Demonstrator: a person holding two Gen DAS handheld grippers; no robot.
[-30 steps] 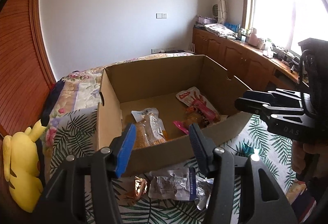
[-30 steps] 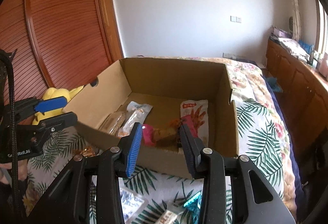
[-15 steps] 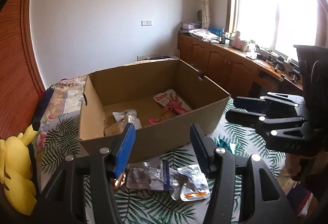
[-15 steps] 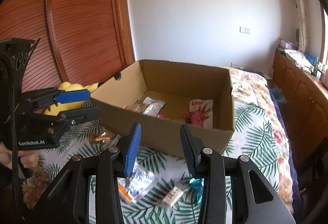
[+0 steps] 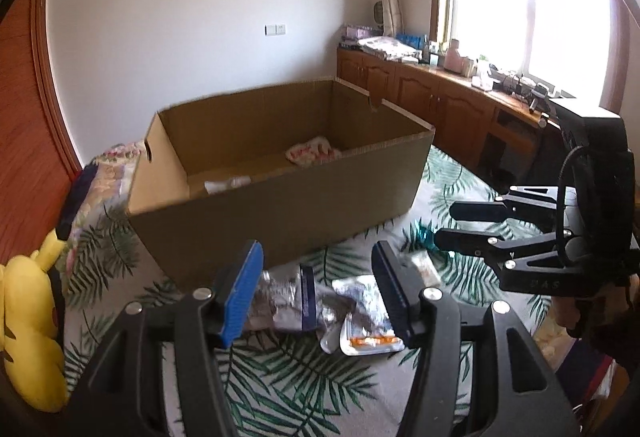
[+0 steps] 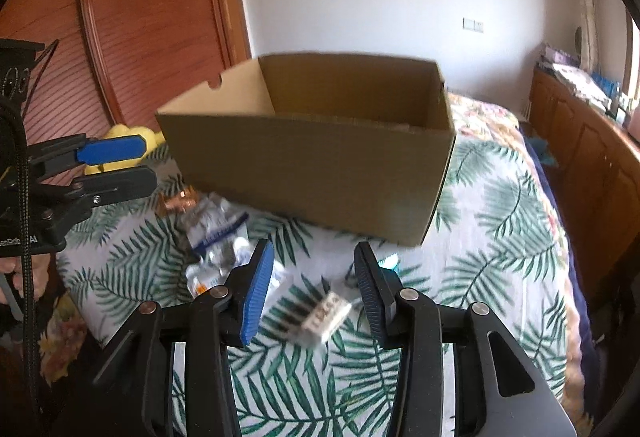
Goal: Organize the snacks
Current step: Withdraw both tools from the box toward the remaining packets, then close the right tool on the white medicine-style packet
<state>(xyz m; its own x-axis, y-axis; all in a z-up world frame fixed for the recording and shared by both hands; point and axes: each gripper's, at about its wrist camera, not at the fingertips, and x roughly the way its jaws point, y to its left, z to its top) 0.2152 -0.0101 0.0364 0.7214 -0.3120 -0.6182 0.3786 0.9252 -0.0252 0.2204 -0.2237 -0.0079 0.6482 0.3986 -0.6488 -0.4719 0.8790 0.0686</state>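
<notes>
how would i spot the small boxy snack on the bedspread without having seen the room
Find the big cardboard box on the palm-leaf bedspread. Just in front of it, loose packets lie scattered; the small boxy snack is nearest, between the right tool's open fingers. Unlike the crinkly silver packets, it is a pale block.

Both grippers have pulled back and dropped lower from the cardboard box [image 5: 280,205] over the past second. From the left gripper [image 5: 316,289], the box's inside, earlier open to view, is now mostly hidden behind its near wall, while the silver snack packets [image 5: 320,301] on the bed's palm-leaf cover [image 5: 280,377] have come between its fingers. From the right gripper [image 6: 314,285], the box contents have dropped from sight and a small tan packet [image 6: 324,317] now lies between its fingers.
</notes>
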